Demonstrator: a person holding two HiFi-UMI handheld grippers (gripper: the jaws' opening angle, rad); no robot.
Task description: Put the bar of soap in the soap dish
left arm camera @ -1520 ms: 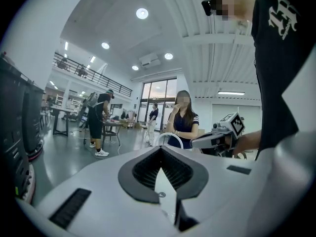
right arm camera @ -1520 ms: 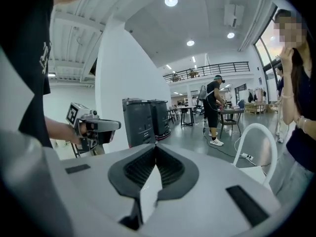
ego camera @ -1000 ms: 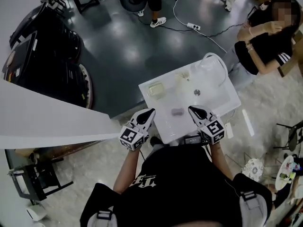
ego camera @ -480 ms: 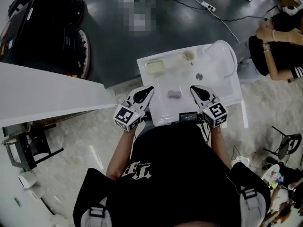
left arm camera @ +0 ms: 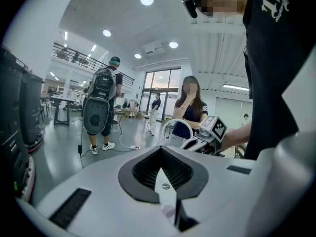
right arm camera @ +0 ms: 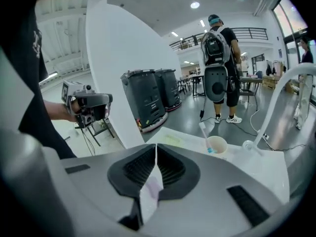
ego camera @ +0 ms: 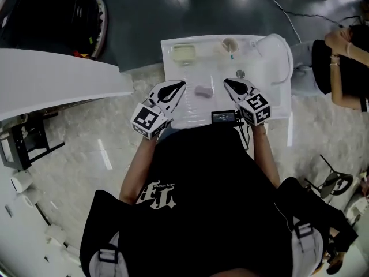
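Observation:
A lilac bar of soap (ego camera: pixel 202 90) lies on the white sink top (ego camera: pixel 190 111), near its front edge. The pale yellow-green soap dish (ego camera: pixel 183 52) sits at the far left corner with nothing in it. My left gripper (ego camera: pixel 180 85) hovers just left of the soap and my right gripper (ego camera: pixel 226 82) just right of it. Both point away from me, with shut jaws holding nothing. In the left gripper view the jaws (left arm camera: pixel 161 168) meet in a line, with a bit of lilac soap (left arm camera: pixel 168 211) below them. The right gripper view shows its jaws (right arm camera: pixel 156 145) shut too, above the soap (right arm camera: pixel 153 187).
A cup with a toothbrush (ego camera: pixel 230 44), a drain (ego camera: pixel 240 74) and a curved white faucet (ego camera: pixel 274 48) stand at the sink's back right. A small screen device (ego camera: pixel 223 116) sits on the front edge. A white panel (ego camera: pixel 57 79) lies left; a seated person (ego camera: pixel 346 62) is right.
The head view has tipped further down, so the sink now sits near the top. Both grippers have sunk toward the sink top, still either side of the soap, jaws shut throughout.

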